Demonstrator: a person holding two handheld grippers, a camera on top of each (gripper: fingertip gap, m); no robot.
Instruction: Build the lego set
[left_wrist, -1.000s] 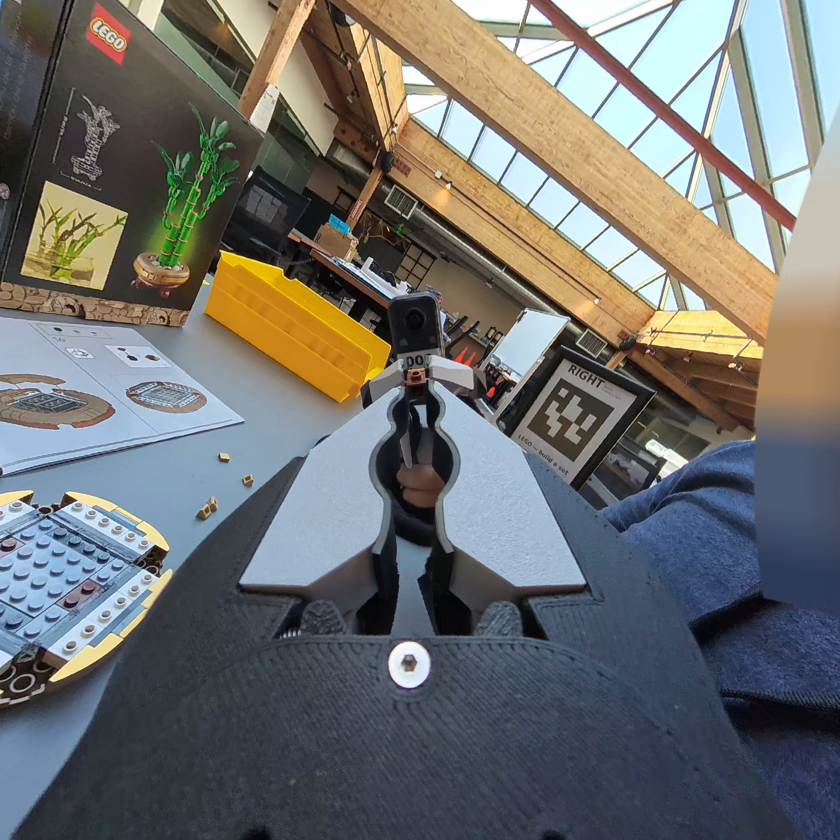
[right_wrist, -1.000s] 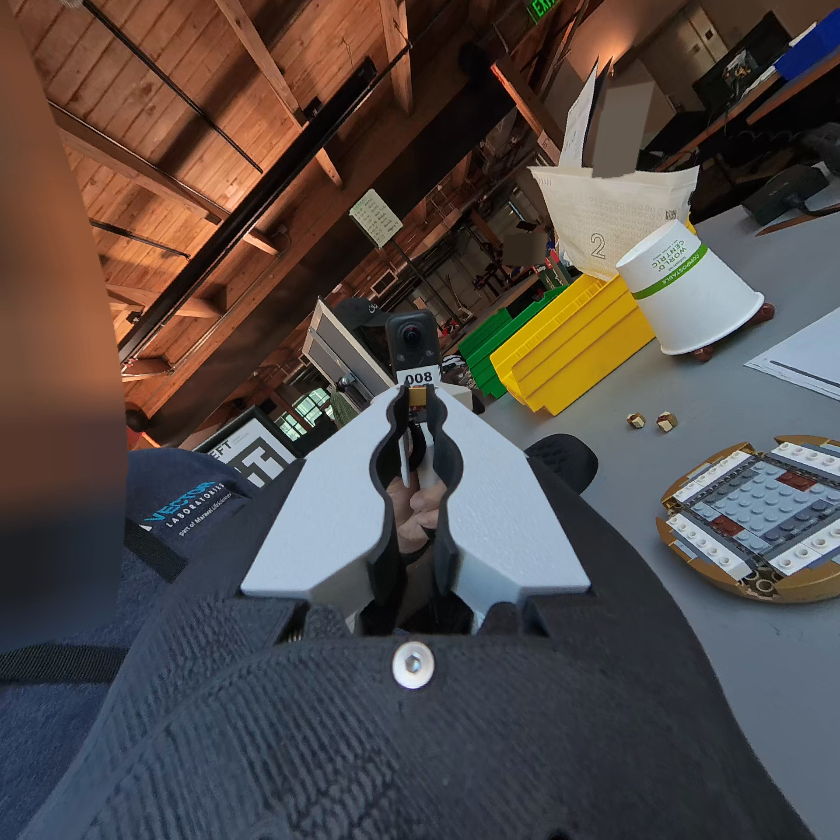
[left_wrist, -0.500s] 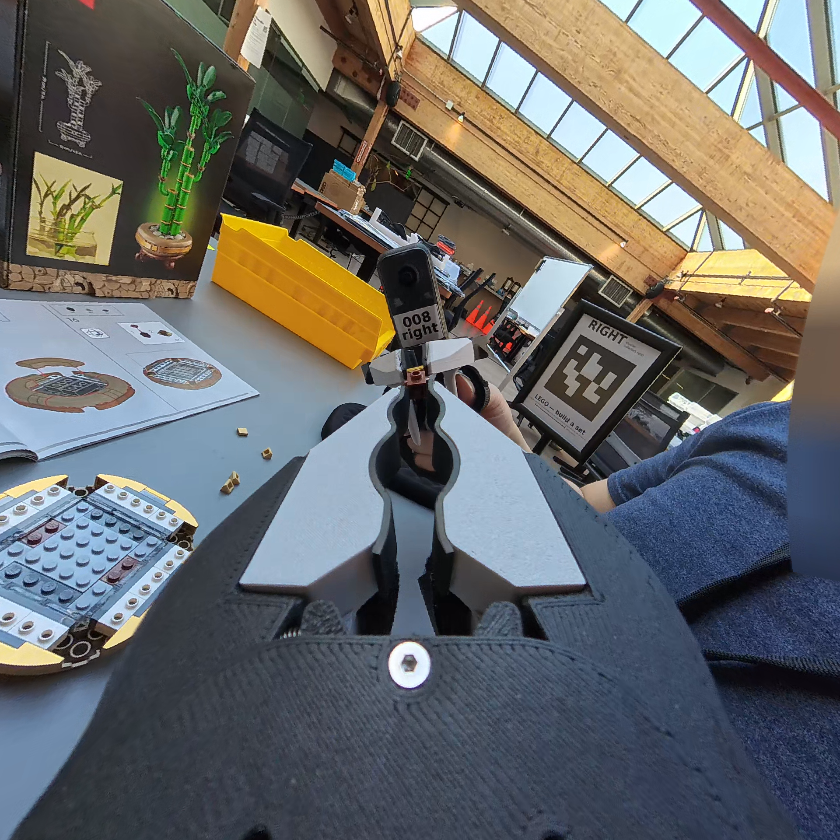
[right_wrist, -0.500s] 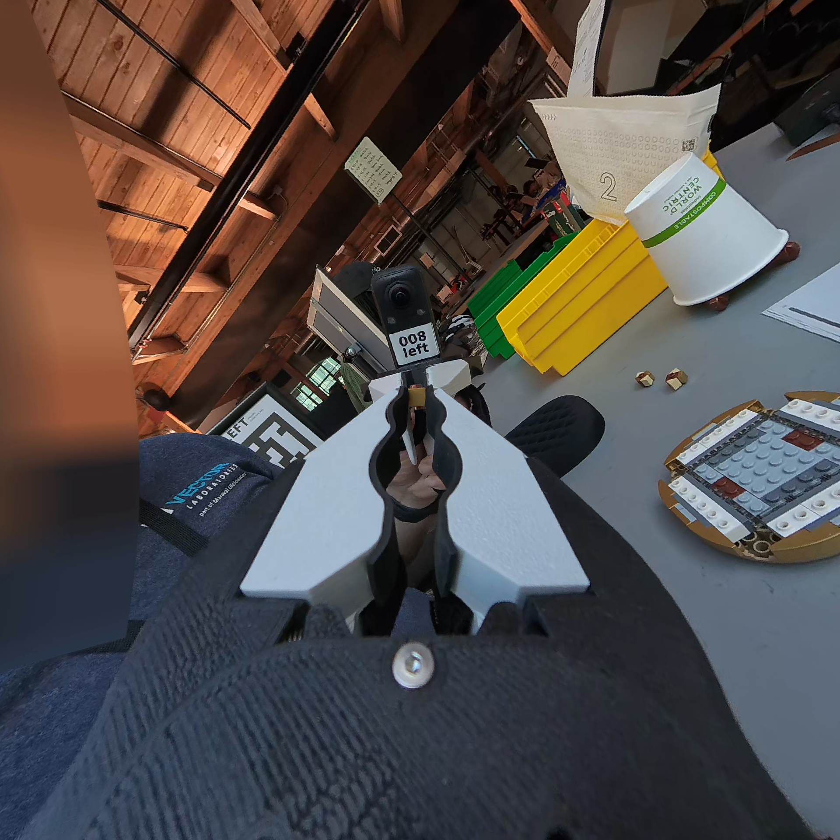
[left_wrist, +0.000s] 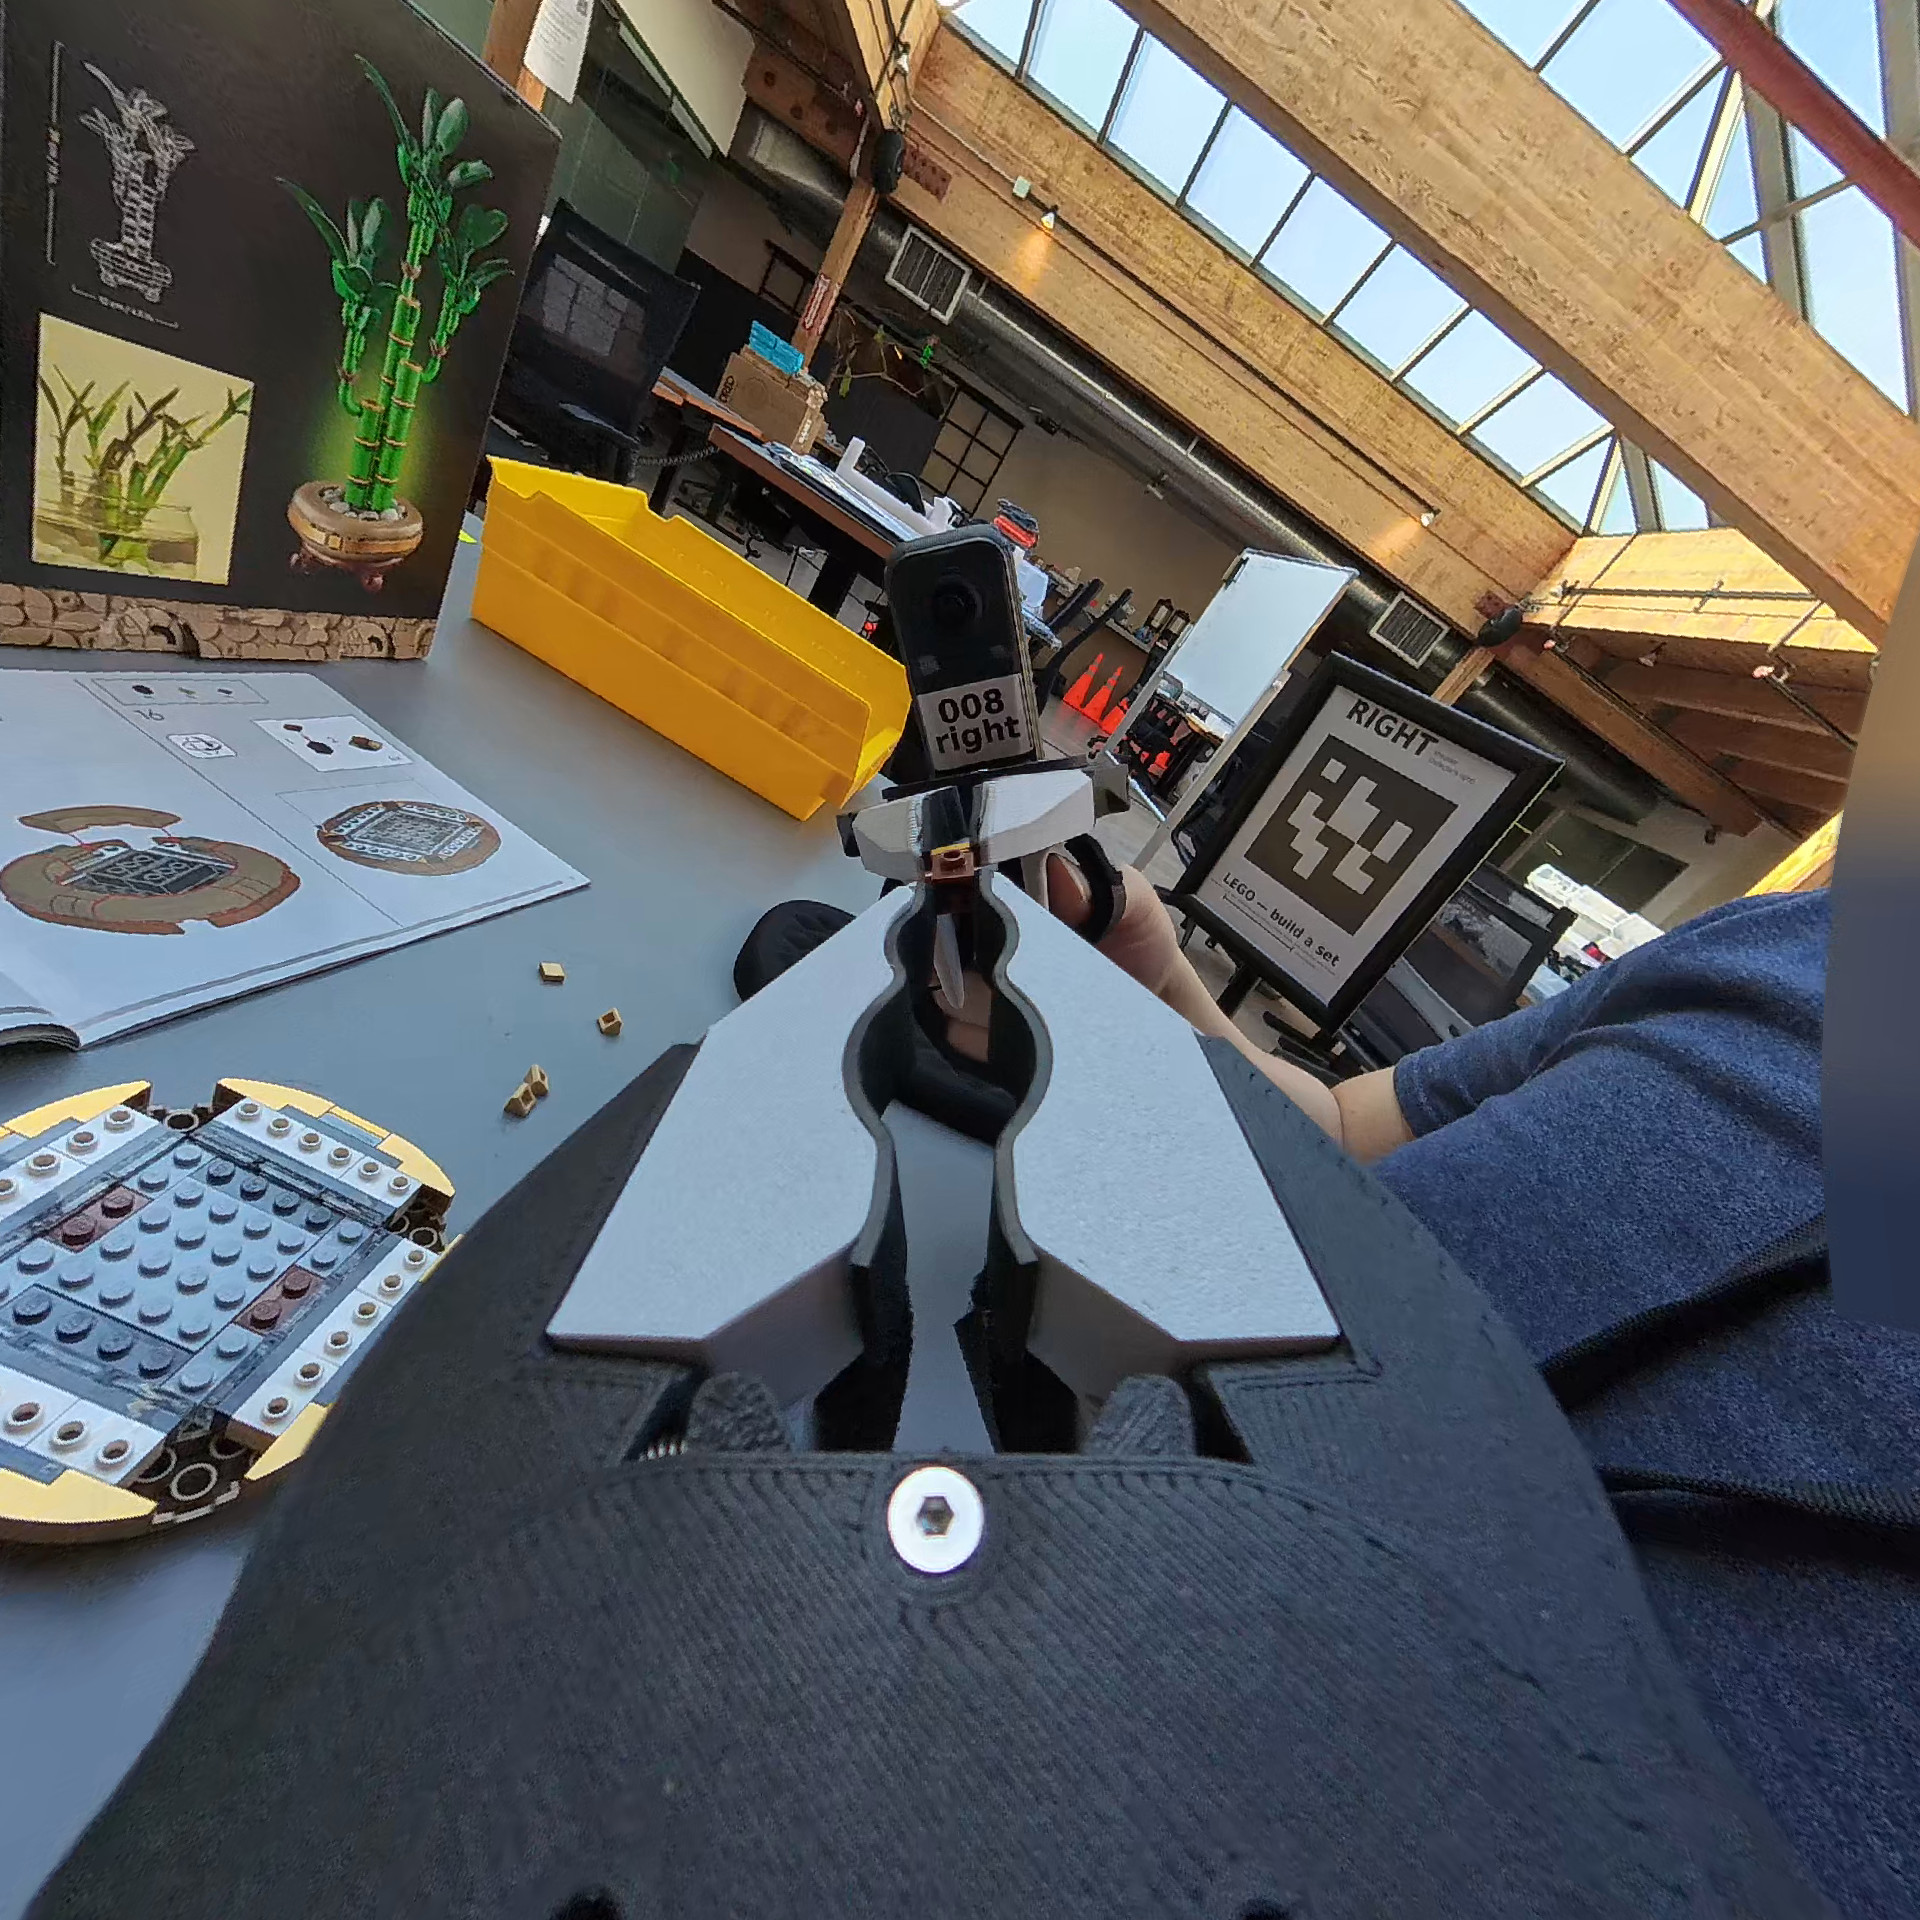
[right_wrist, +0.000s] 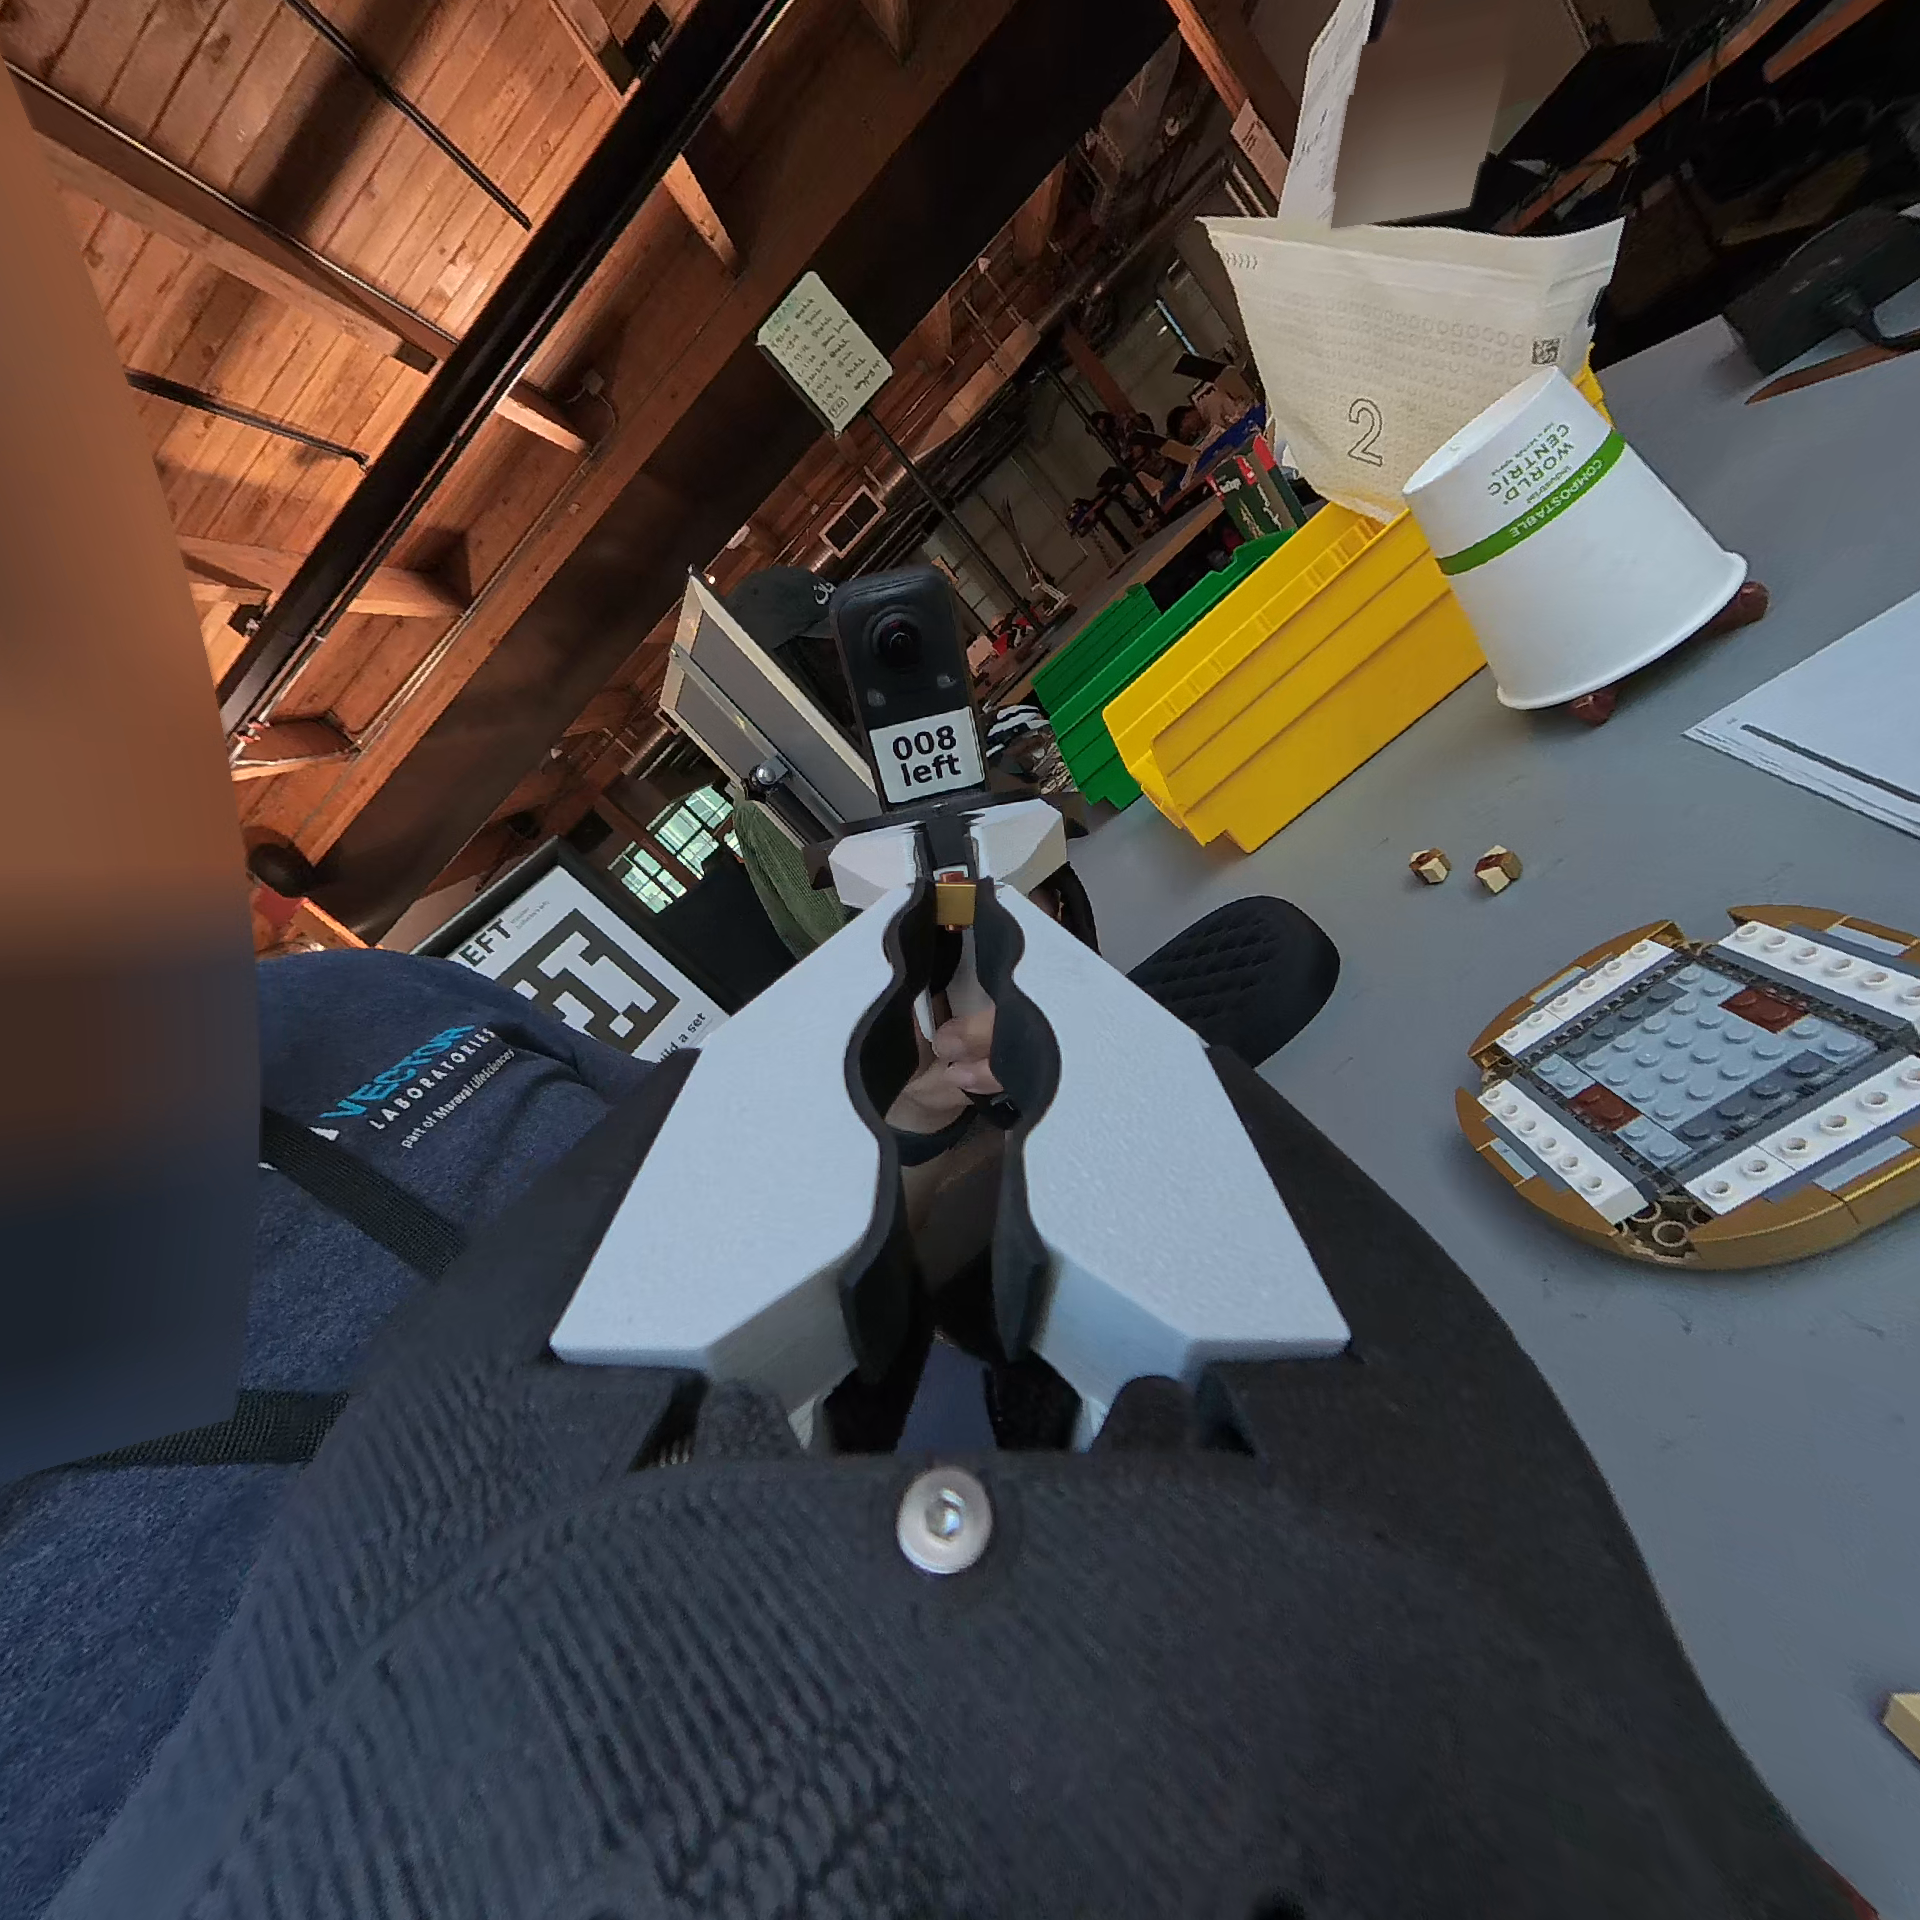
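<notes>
Well left of the left gripper (left_wrist: 951, 883): round base (left_wrist: 187, 1299), tan rim and grey studded centre laid, nothing upright on it, so plainly early in the build. Nearer, between base and jaws: loose tan bits (left_wrist: 528, 1089) unplaced. At the tips: both tools meeting nose to nose, jaws narrow, pinching a small brown-and-gold piece (left_wrist: 952, 858) between them. Right gripper (right_wrist: 954, 894) likewise nearly closed on it. Probably a sub-assembly being pressed together; stalks and leaves left.

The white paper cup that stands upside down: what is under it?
Dark red-brown rounded pieces stick out from under the rim of the white paper cup. Its wall hides whatever else is under it.
</notes>
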